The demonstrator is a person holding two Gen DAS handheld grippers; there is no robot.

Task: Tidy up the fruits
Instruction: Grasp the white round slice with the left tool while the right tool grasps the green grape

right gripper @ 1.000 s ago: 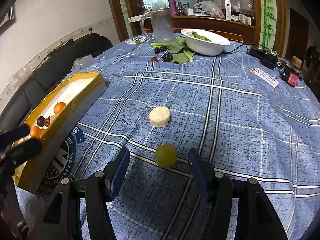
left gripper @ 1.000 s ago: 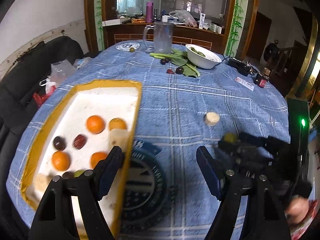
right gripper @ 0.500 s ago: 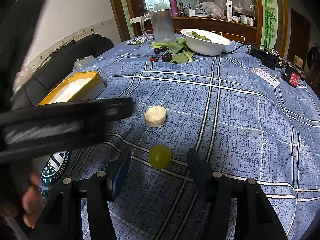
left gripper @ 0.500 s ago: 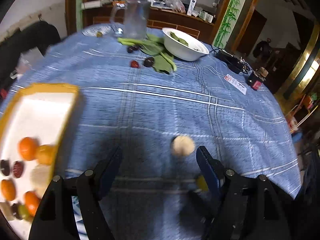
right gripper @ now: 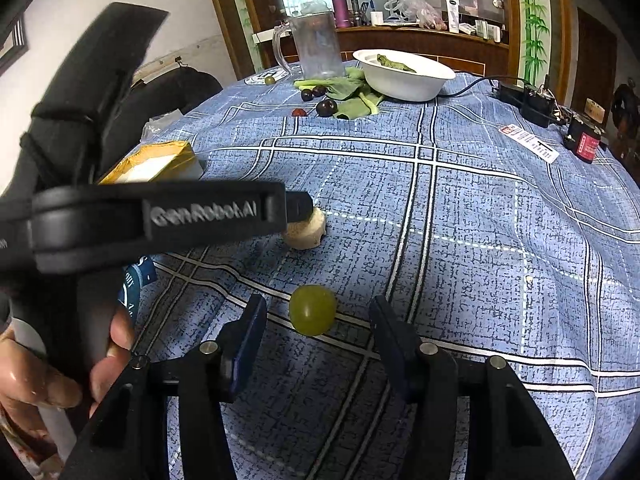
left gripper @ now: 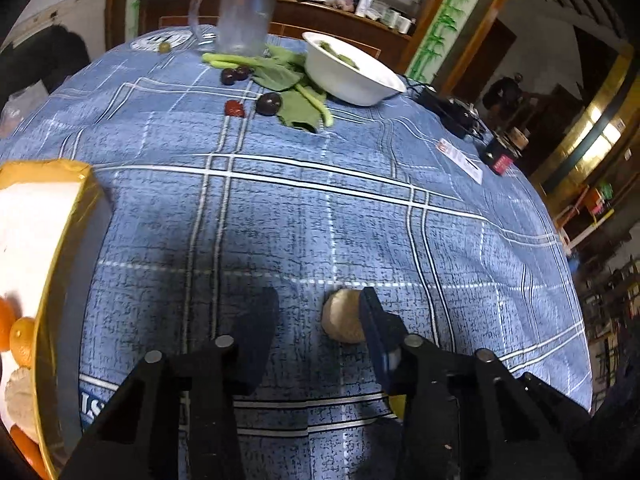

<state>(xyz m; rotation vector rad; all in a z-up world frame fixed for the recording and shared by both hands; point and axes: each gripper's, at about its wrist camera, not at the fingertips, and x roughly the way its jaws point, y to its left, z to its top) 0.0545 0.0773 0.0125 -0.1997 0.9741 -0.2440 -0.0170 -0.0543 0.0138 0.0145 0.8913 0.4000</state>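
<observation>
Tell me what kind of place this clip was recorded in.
Most likely a home dining room. A round table under a blue plaid tablecloth carries a white bowl of greens and a clear plastic pitcher; behind it stands a wooden sideboard cluttered with bottles.

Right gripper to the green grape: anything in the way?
Nothing visible. The green grape lies on the blue tablecloth just ahead of the right gripper, in line with the gap between its open jaws. The left gripper reaches over the pale round piece farther back, clear of that path.
</observation>
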